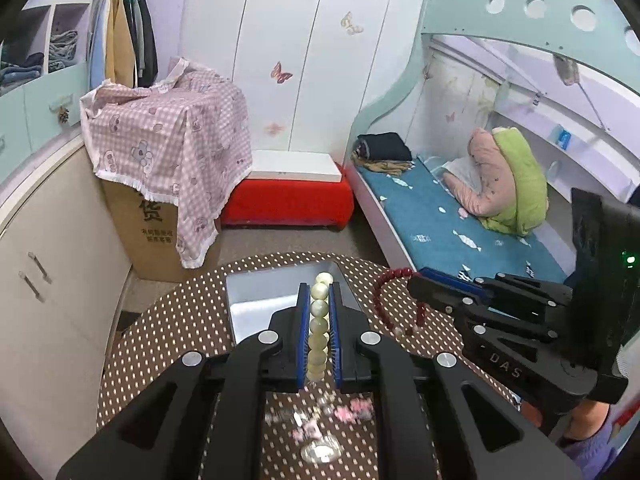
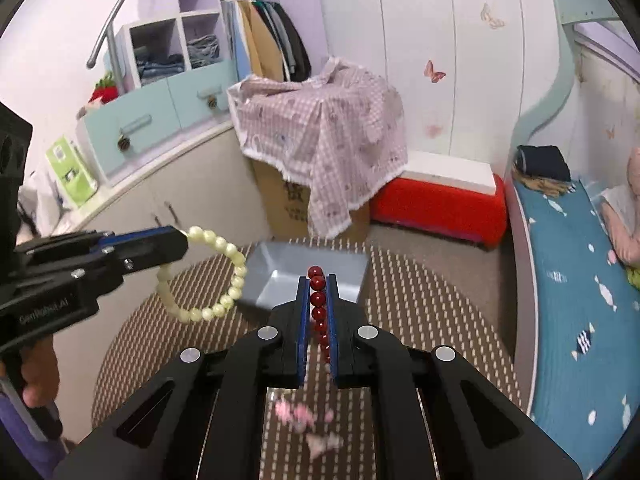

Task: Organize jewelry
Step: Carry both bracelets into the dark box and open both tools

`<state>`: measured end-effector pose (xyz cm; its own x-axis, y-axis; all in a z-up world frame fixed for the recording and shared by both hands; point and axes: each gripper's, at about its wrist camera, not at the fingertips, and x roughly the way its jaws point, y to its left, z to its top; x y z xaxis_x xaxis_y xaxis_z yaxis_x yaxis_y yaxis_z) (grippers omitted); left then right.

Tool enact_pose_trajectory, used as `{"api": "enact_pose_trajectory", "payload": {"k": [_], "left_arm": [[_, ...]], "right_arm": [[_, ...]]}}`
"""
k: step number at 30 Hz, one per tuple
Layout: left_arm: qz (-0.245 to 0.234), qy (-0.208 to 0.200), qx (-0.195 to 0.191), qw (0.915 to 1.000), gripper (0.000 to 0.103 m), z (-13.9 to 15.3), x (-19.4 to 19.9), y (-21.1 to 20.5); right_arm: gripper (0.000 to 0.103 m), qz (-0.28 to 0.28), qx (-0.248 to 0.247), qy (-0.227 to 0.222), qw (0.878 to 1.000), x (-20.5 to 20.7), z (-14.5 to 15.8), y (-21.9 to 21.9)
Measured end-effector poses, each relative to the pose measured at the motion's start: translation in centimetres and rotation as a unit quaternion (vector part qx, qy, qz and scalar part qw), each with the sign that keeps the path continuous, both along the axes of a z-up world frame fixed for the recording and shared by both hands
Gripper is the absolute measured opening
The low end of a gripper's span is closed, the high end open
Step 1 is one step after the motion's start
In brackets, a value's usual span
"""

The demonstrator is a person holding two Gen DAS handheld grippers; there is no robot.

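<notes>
My left gripper (image 1: 319,292) is shut on a pale cream bead bracelet (image 1: 318,328) and holds it in the air over the grey tray (image 1: 256,300). In the right wrist view the left gripper (image 2: 182,240) shows at the left with the cream bracelet (image 2: 230,280) hanging from it as a loop. My right gripper (image 2: 318,284) is shut on a dark red bead bracelet (image 2: 319,304), just short of the grey tray (image 2: 344,268). In the left wrist view the right gripper (image 1: 416,278) holds the red bracelet (image 1: 380,292) right of the tray. Pink jewelry (image 2: 304,420) lies blurred on the table below.
The round table (image 1: 168,344) has a brown dotted cloth. A small silver round piece (image 1: 320,450) lies near the pink jewelry (image 1: 344,416). Beyond are a cloth-covered carton (image 1: 160,184), a red bench (image 1: 288,200), cabinets (image 1: 52,280) and a bunk bed (image 1: 460,220).
</notes>
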<state>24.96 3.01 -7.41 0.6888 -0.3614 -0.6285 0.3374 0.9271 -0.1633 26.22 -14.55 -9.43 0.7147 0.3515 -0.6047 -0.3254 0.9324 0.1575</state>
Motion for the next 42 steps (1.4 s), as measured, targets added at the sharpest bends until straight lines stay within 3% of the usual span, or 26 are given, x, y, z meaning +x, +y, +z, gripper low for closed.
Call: {"api": "enact_pose_trajectory", "payload": {"k": [5, 13, 21, 28, 30, 31, 33, 34, 36, 42], "left_arm": [[0.013, 0.030, 0.012, 0.9994, 0.008, -1.7, 4.2, -0.2], [0.028, 0.104, 0.015, 0.9941, 0.008, -7.4, 9.1, 0.3], [0.025, 0.144, 0.027, 0.9889, 0.008, -11.0, 10.3, -0.2], [0.027, 0.147, 0.026, 0.9883, 0.009, -11.3, 10.1, -0.3], [0.030, 0.147, 0.023, 0.9884, 0.028, -11.1, 10.0, -0.4], [0.033, 0.141, 0.022, 0.9892, 0.033, -10.8, 9.7, -0.3], [0.041, 0.129, 0.020, 0.9906, 0.037, -10.0, 9.3, -0.3], [0.042, 0.124, 0.019, 0.9912, 0.038, -9.6, 9.0, -0.2], [0.046, 0.114, 0.010, 0.9923, 0.051, -8.5, 8.1, 0.2], [0.078, 0.041, 0.013, 0.9960, 0.064, -4.4, 2.8, 0.8]], "right_arm": [[0.008, -0.002, 0.009, 0.016, 1.000, 4.1, -1.3, 1.0], [0.008, 0.001, 0.005, 0.064, 0.998, 8.3, -6.3, 2.6], [0.009, 0.002, -0.007, 0.095, 0.995, 9.3, -10.2, 3.3], [0.011, -0.001, -0.003, 0.099, 0.995, 8.9, -10.7, 3.2], [0.013, 0.000, -0.006, 0.094, 0.996, 8.5, -10.3, 3.1], [0.017, -0.002, -0.005, 0.090, 0.996, 8.1, -10.1, 3.0], [0.039, -0.017, -0.007, 0.077, 0.997, 7.2, -9.2, 2.3], [0.043, -0.020, -0.004, 0.069, 0.997, 6.8, -8.6, 2.1], [0.044, -0.022, 0.000, 0.059, 0.998, 5.9, -7.6, 1.4], [0.058, -0.042, -0.008, 0.002, 0.999, 1.2, -3.1, -0.3]]}}
